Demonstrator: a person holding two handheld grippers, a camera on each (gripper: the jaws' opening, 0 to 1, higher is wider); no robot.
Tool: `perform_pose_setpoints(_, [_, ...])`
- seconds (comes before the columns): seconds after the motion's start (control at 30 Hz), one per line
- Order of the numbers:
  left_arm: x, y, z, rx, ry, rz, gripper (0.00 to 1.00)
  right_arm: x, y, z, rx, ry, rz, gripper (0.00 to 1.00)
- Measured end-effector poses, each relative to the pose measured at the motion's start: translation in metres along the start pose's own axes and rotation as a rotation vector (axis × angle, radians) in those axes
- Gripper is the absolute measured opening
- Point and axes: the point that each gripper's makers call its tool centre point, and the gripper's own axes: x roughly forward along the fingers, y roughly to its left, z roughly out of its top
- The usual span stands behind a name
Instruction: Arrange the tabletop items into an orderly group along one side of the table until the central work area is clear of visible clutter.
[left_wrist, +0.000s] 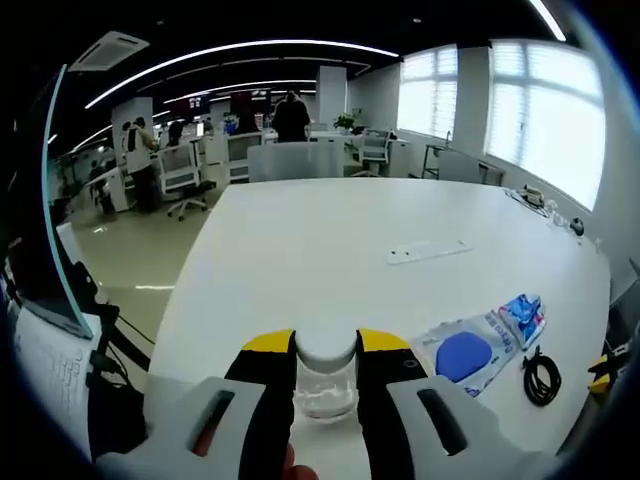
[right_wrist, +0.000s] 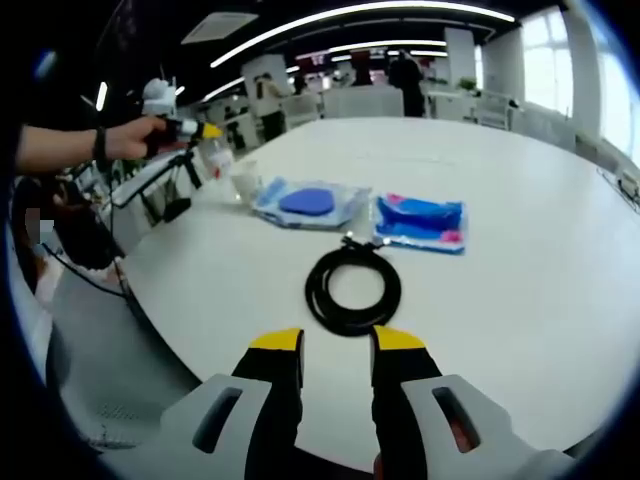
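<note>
2 grippers: left gripper (left_wrist: 326, 352) clamps an upright clear jar (left_wrist: 325, 378); right gripper (right_wrist: 336, 344), narrowly parted, holds nothing near a coiled black cable (right_wrist: 352, 286).

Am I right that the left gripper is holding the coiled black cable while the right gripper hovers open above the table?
Not quite: the left gripper is shut on a clear jar with a white lid, as the left gripper view shows. The coiled black cable lies free on the table ahead of the open right gripper.

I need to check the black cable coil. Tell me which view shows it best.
The right gripper view: the black cable coil lies whole on the white table, just ahead of the open right gripper. In the left gripper view it is small, near the rim.
</note>
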Motion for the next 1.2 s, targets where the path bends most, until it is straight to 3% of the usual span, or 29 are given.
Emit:
perform_pose_setpoints(0.7, [-0.0023, -0.0076, -0.0024, 0.005, -0.015, 0.012, 0.21, 0.0023, 0.007, -0.0018, -0.006, 0.001, 0.019, 0.25])
perform_pose_setpoints(1.2, [-0.0033, -0.0043, -0.0015, -0.029, -0.032, 0.079, 0.21, 0.0004, 0.0043, -0.0054, 0.005, 0.004, 0.011, 0.24])
